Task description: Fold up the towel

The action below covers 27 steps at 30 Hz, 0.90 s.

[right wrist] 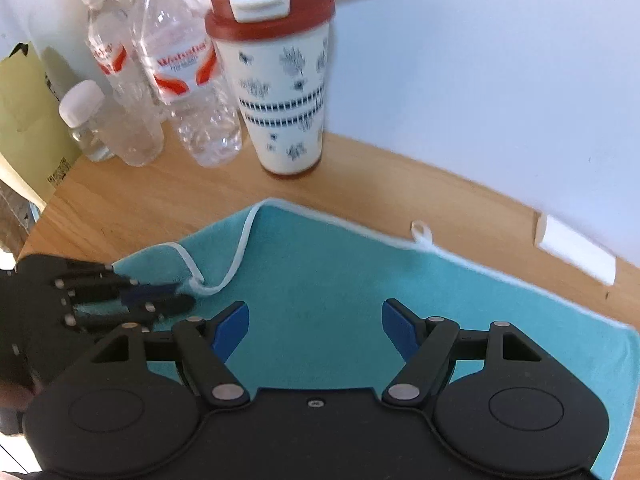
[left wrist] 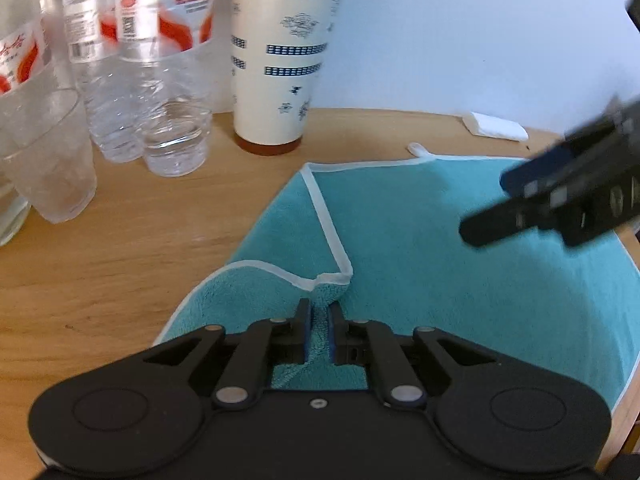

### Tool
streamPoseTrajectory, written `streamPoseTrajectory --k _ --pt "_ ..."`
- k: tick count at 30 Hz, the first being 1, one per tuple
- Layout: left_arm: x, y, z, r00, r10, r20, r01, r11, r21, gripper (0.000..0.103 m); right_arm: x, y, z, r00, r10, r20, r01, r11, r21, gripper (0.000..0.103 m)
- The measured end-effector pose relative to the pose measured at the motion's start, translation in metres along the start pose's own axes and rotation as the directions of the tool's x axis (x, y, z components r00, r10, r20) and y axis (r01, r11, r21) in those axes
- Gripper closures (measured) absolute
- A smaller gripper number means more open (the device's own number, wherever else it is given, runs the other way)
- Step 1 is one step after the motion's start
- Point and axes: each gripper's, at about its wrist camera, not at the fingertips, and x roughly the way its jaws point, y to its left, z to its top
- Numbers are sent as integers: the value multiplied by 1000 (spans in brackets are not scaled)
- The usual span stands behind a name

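The towel lies long-axis along the desk's back edge; left hand-held gripper pinches its folded-over corner, right hand-held gripper gapes wide above.

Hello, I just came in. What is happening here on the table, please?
A person with a gripper in each hand is folding a teal towel on a wooden table. The left gripper is shut on a bunched part of the towel near its white-trimmed corner, which is turned over onto the cloth. The right gripper is open above the flat part, holding nothing. A lidded tumbler and clear water bottles stand behind the towel, apart from it.
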Motion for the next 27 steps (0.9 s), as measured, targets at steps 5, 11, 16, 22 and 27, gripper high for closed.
streamPoseTrajectory --k 5,11,16,22,27 --pt "-35 17 7 999 -39 12 39 999 -10 75 7 5 -15 999 -5 -34 5 1000 -16 25" --pt "-53 50 20 997 63 42 -62 998 -33 61 16 -2 -47 995 -54 -88 55 998 2 25" --pt "-34 76 32 998 58 12 -58 998 -38 61 10 -18 -70 991 -78 -107 83 996 45 25" --pt "-12 80 34 998 -38 -49 38 999 -2 62 12 -32 -94 986 -86 -144 102 990 102 25" --pt "-2 74 31 995 -37 -93 40 999 25 62 15 -31 -108 988 -77 -136 93 989 117 25"
